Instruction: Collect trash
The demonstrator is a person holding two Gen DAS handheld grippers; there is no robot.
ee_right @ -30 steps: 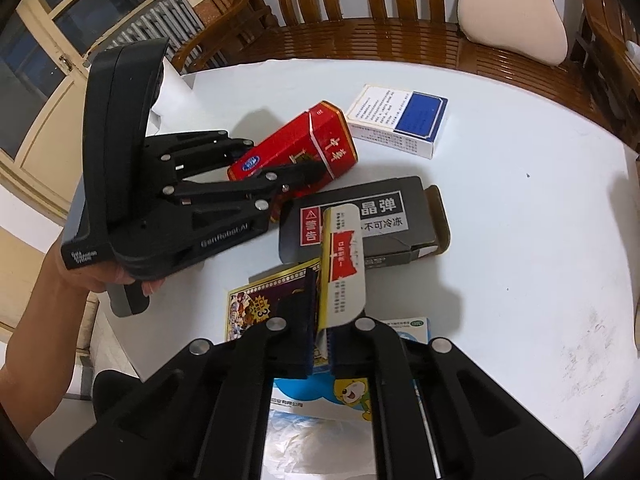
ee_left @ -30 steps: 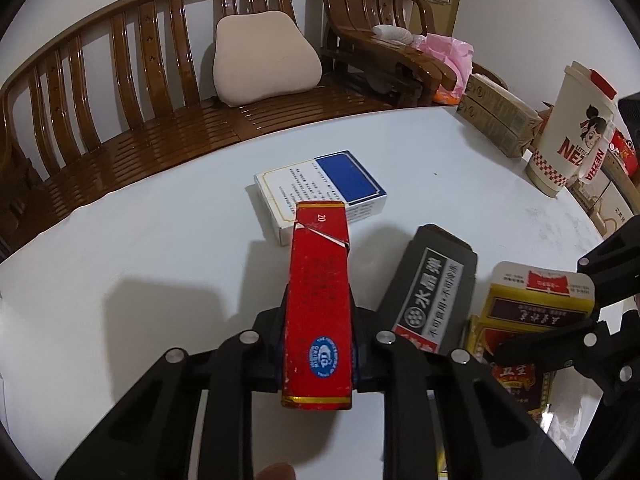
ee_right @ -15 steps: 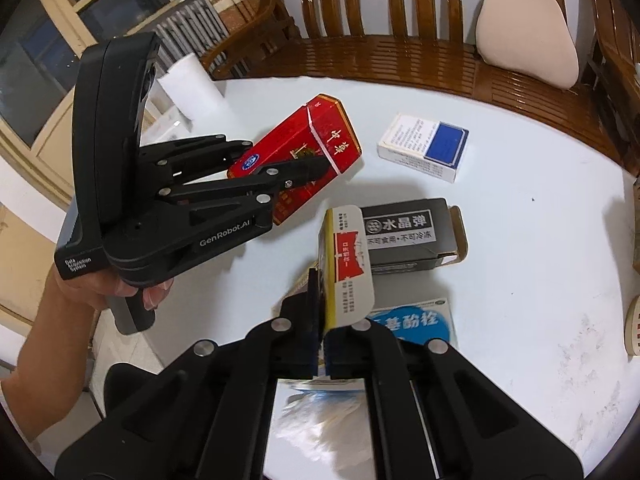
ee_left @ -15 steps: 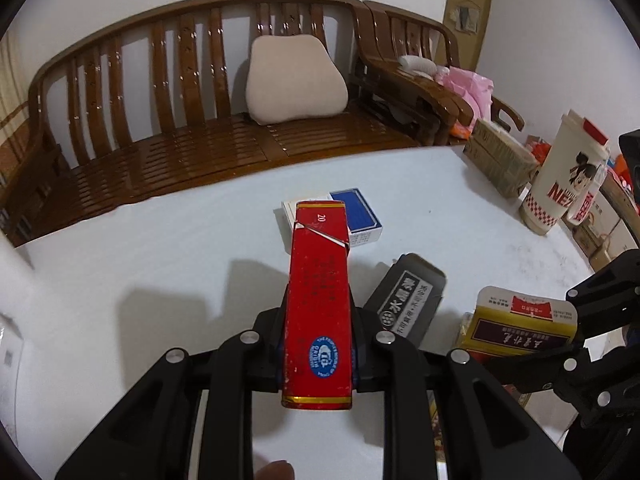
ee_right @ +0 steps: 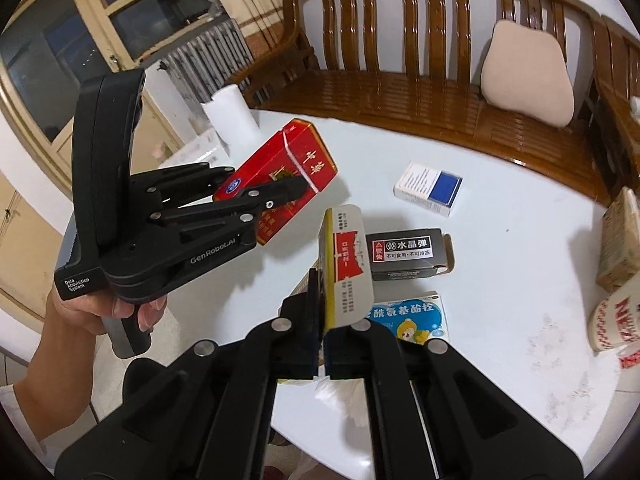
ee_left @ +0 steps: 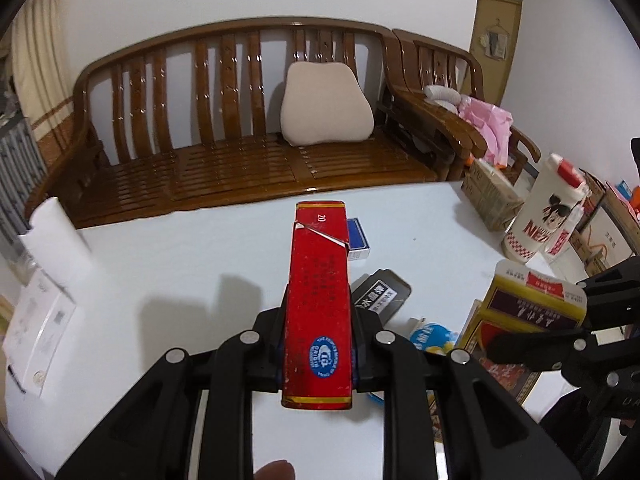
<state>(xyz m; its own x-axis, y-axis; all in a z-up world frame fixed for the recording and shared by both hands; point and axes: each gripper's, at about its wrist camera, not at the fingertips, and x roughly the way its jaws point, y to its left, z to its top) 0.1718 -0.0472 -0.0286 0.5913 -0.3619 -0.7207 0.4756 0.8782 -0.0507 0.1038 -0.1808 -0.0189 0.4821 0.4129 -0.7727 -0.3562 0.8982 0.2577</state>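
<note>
My left gripper (ee_left: pixel 318 320) is shut on a red cigarette pack (ee_left: pixel 318 292) and holds it well above the white table (ee_left: pixel 180 264); the pack also shows in the right wrist view (ee_right: pixel 280 176). My right gripper (ee_right: pixel 322 320) is shut on a yellow and white carton (ee_right: pixel 340 268), also lifted; it shows at the right of the left wrist view (ee_left: pixel 532 308). A white and blue box (ee_right: pixel 430 188), a black box (ee_right: pixel 408 254) and a blue and white medicine box (ee_right: pixel 412 316) lie on the table.
A wooden bench (ee_left: pixel 240 160) with a beige cushion (ee_left: pixel 326 104) stands behind the table. A tall paper cup (ee_left: pixel 540 216) and cardboard boxes (ee_left: pixel 490 196) stand at the right edge. A white paper roll (ee_right: pixel 232 116) stands at the left.
Both grippers have risen higher above the table with their boxes still held. The table items look smaller and farther below.
</note>
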